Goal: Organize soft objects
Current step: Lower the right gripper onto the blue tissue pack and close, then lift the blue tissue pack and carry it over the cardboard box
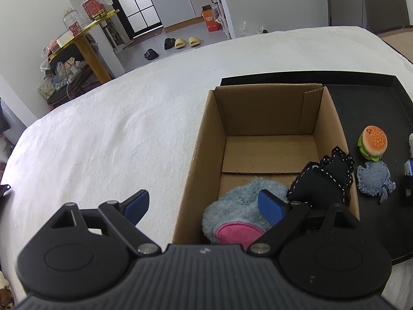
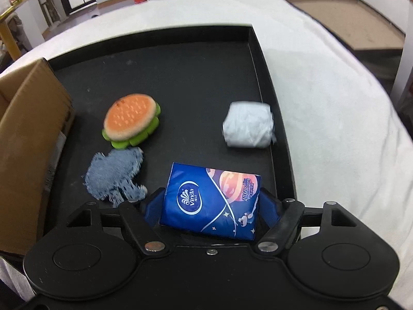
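Note:
My left gripper (image 1: 205, 205) is open and empty above the near left wall of the cardboard box (image 1: 204, 139). Inside the box lie a fluffy blue toy with a pink patch (image 1: 237, 214) and a black stitched plush (image 1: 322, 180). My right gripper (image 2: 210, 206) is shut on a blue Vinda tissue pack (image 2: 211, 199) above the black tray (image 2: 180, 64). On the tray lie a plush burger (image 2: 131, 118), a blue denim toy (image 2: 113, 173) and a white wrapped roll (image 2: 247, 125). The burger (image 1: 371, 142) and denim toy (image 1: 374, 180) also show in the left wrist view.
The box and tray (image 1: 361, 98) sit on a white fluffy cover (image 1: 116, 142). The box side (image 2: 28, 134) stands left of the tray in the right wrist view. Beyond the cover's far edge are a yellow shelf (image 1: 85, 33) and slippers (image 1: 183, 42) on the floor.

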A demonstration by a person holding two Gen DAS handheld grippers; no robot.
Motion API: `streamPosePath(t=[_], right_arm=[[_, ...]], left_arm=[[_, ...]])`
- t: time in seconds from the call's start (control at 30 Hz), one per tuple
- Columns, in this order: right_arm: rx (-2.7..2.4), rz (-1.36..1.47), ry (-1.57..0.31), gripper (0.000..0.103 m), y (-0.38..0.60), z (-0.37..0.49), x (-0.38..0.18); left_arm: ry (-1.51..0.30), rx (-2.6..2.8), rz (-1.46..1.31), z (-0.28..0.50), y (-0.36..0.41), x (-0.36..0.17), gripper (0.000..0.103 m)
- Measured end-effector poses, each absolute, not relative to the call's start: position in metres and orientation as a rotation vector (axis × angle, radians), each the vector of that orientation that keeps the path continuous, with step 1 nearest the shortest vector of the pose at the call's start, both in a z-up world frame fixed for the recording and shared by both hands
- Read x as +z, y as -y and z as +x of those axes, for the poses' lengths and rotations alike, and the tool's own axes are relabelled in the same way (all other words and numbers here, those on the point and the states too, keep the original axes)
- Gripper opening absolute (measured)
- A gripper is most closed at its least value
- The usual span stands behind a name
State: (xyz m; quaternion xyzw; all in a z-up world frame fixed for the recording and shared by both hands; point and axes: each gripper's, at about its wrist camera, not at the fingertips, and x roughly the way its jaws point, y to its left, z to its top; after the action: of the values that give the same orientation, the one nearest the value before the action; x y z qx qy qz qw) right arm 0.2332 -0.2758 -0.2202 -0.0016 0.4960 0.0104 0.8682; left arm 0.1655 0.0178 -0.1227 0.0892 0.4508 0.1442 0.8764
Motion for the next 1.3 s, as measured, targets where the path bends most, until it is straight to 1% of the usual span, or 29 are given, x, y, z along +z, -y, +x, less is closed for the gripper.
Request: streamPosePath(t=[0.5,0.77,1.1,1.17,1.2,1.23,1.27,1.3], right_arm=[[0.17,-0.055,-0.873,0.073,0.265,0.21,-0.16],[0.249,-0.062,-0.805,0.073,0.244,0.203,-0.119],[0.346,-0.042,-0.805,0.073,0.222,0.207,-0.099],[0.359,-0.047,-0.801,0.073,0.215,0.206,-0.099],[0.367,-0.051,-0.801,0.073,0.211,0.207,-0.098],[0.377,-0.06,-0.801,0.073,0.206,0.208,-0.098],[0.385,-0.069,-0.799,0.073,0.203,0.206,-0.097],[0.393,-0.08,-0.798,0.073,0.199,0.205,-0.096]], left_arm=[[-0.914,0.236,0.134,0.146,-0.029,-0.109,0.09],[-0.899,0.219,0.065,0.136,-0.044,-0.113,0.09],[-0.896,0.183,-0.005,0.135,-0.056,-0.119,0.087],[-0.892,0.177,-0.011,0.135,-0.057,-0.119,0.085],[-0.89,0.174,-0.012,0.135,-0.057,-0.12,0.082],[-0.891,0.173,-0.011,0.135,-0.057,-0.121,0.077],[-0.894,0.175,-0.011,0.135,-0.058,-0.122,0.074],[-0.897,0.175,-0.014,0.136,-0.059,-0.123,0.067]])
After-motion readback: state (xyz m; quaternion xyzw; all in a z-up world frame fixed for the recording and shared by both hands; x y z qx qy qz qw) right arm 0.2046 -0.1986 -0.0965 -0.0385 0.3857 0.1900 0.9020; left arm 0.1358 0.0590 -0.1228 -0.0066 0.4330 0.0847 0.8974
